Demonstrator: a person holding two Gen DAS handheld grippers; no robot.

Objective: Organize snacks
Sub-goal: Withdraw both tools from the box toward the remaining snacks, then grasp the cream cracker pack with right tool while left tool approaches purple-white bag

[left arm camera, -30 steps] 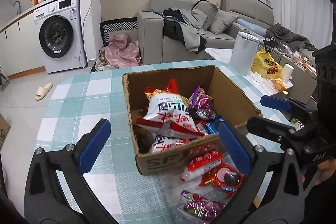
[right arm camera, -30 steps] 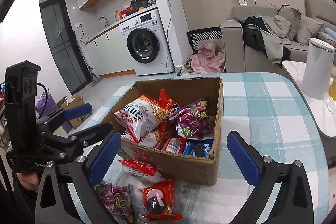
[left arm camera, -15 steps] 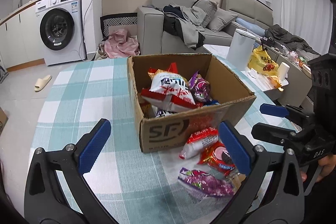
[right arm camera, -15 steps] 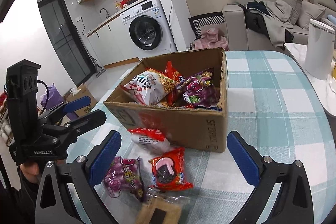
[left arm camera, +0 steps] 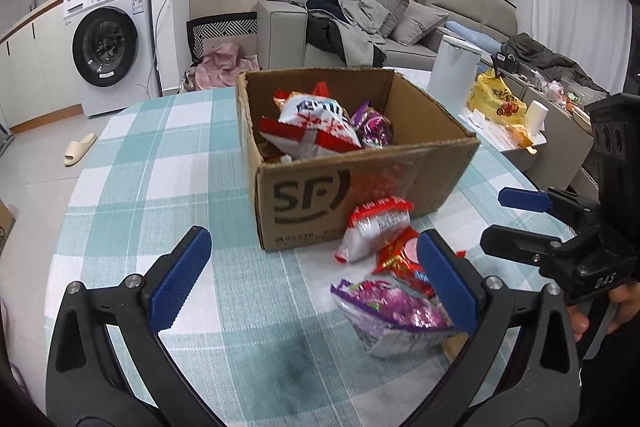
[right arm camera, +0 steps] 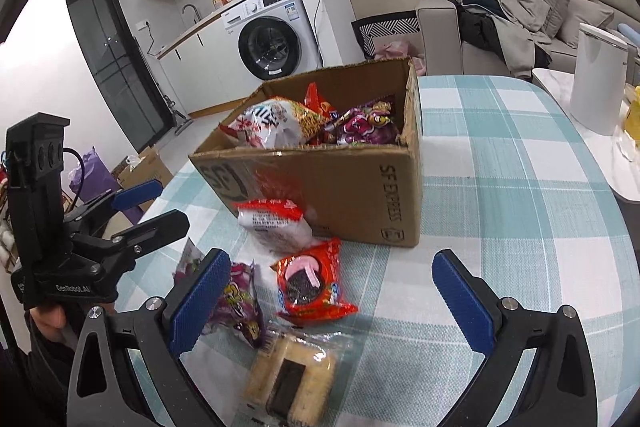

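A cardboard box [left arm camera: 320,195] [right arm camera: 360,195] holding several snack bags stands on the checked table. In front of it lie a white-and-red pack [left arm camera: 376,227] [right arm camera: 272,223], a red pack [right arm camera: 312,283] [left arm camera: 400,259], a purple bag [left arm camera: 392,311] [right arm camera: 240,303] and a beige cake pack [right arm camera: 292,379]. My left gripper [left arm camera: 312,279] is open and empty, low over the table, its right finger over the purple bag. My right gripper [right arm camera: 332,299] is open and empty above the loose packs. Each gripper also shows in the other view, the right one [left arm camera: 520,219] and the left one [right arm camera: 148,207].
The table's checked cloth [left arm camera: 160,163] runs left of the box and right of it [right arm camera: 520,187]. A white canister [right arm camera: 596,83] and a yellow bag [left arm camera: 496,103] stand on a side table to the right. A washing machine [left arm camera: 108,47] and sofa [left arm camera: 360,23] are behind.
Both grippers have drawn back and down from the box. The box looks farther, and the loose packs in front of it now show fully. Both stay open.
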